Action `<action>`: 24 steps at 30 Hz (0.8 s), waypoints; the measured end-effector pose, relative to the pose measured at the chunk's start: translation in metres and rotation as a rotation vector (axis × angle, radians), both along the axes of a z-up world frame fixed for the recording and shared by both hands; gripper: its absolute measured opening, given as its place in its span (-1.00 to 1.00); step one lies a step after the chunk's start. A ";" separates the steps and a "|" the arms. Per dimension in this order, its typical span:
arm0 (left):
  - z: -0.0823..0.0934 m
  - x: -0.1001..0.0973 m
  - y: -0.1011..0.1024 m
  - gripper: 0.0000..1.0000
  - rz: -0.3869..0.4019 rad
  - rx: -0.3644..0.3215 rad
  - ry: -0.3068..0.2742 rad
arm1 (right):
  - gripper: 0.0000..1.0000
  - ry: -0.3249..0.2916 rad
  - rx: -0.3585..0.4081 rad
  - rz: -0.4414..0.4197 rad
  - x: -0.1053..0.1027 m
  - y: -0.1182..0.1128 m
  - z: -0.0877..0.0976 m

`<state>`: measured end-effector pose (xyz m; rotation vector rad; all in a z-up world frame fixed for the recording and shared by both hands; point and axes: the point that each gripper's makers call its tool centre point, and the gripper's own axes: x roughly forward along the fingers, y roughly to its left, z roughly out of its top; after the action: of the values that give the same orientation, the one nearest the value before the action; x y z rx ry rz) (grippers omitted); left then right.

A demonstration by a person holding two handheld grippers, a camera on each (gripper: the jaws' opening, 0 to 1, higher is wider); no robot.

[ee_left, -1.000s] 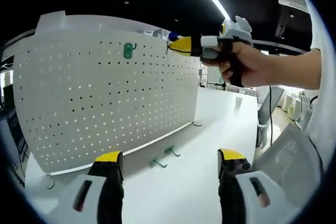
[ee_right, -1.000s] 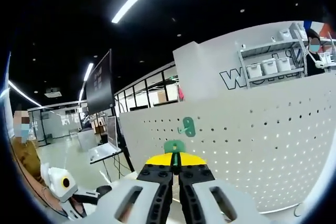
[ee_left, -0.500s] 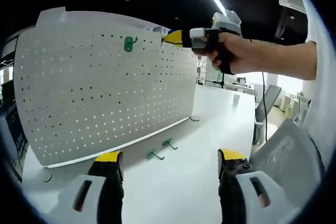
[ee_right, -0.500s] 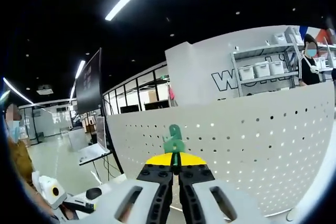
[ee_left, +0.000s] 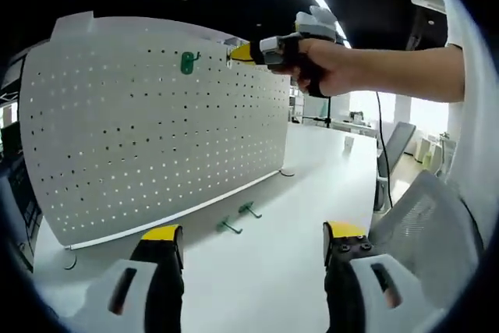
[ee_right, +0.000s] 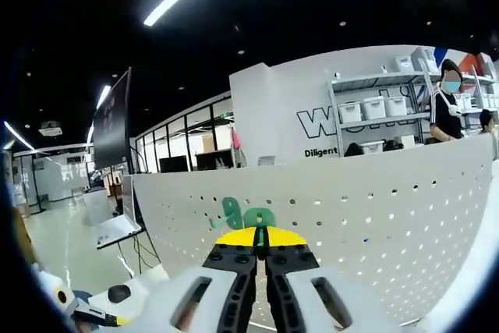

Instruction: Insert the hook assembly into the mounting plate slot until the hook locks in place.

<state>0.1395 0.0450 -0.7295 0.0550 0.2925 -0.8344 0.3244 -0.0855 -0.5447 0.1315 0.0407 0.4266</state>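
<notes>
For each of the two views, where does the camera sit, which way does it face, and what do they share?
Left gripper view: low over the white table, facing the pegboard; own open jaws, plus the hand holding the right gripper.
Right gripper view: high up, near the pegboard's top edge; own shut jaws gripping a green hook.
Shared: the pegboard and its mounted hook.

We can only make out a big dark "W" and a smaller "Diligent" under it on the white back wall (ee_right: 273, 115), rest is cut off by shelving.
</notes>
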 end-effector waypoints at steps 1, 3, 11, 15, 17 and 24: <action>0.000 0.000 0.000 0.50 0.001 -0.001 0.001 | -1.00 0.000 -0.001 -0.001 0.001 0.000 0.000; 0.000 0.000 0.001 0.50 0.003 0.000 0.002 | -1.00 -0.006 -0.010 -0.011 0.005 0.000 0.000; -0.001 0.000 0.003 0.49 0.005 0.001 0.009 | -1.00 -0.022 -0.024 -0.023 0.016 0.005 -0.001; -0.002 0.000 0.003 0.49 0.007 0.002 0.011 | -1.00 -0.033 -0.039 -0.025 0.021 0.008 -0.001; -0.002 0.000 0.002 0.49 0.005 0.005 0.014 | -1.00 -0.036 -0.034 -0.030 0.024 0.008 0.000; -0.004 -0.001 0.001 0.48 0.001 0.015 0.022 | -1.00 -0.049 -0.054 -0.034 0.030 0.012 0.000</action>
<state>0.1387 0.0464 -0.7339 0.0598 0.3198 -0.8318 0.3547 -0.0736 -0.5450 0.0686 0.0014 0.3944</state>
